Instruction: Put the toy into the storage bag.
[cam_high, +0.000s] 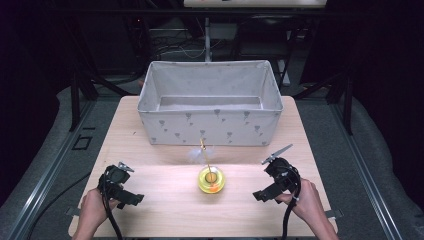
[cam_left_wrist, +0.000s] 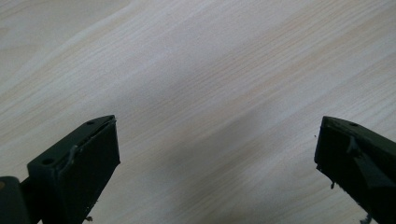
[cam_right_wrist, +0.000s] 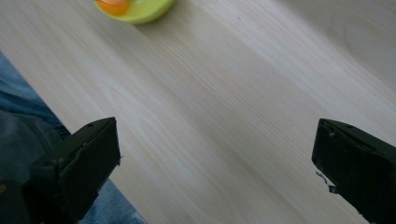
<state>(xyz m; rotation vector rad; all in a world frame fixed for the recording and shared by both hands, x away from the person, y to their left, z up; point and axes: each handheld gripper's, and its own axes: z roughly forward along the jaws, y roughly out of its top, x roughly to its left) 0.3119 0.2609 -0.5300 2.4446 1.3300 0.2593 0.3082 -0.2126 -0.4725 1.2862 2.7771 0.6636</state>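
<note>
While agape, right tool (cam_high: 266, 186) beside toy (cam_high: 211, 180)

pale matt wood table (cam_high: 165, 200), printed cloth bin (cam_high: 210, 125), glossy yellow plastic toy (cam_high: 211, 181)

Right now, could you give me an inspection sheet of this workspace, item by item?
Surface: pale wooden table, bare between the things on it.
Job's things: yellow-green toy with an orange part, a thin wand and a pale feather rising from it, at the table's middle; grey fabric box behind it, nothing seen inside.
Clutter: nothing seen.
Grippers: left gripper jaws wide apart over bare wood, holding nothing; right gripper jaws wide apart, holding nothing, the toy apart from it.
Cables: a black cable trails from the right gripper, another from the left.
Surroundings: dark room, black frame posts, grey floor with rails.
</note>
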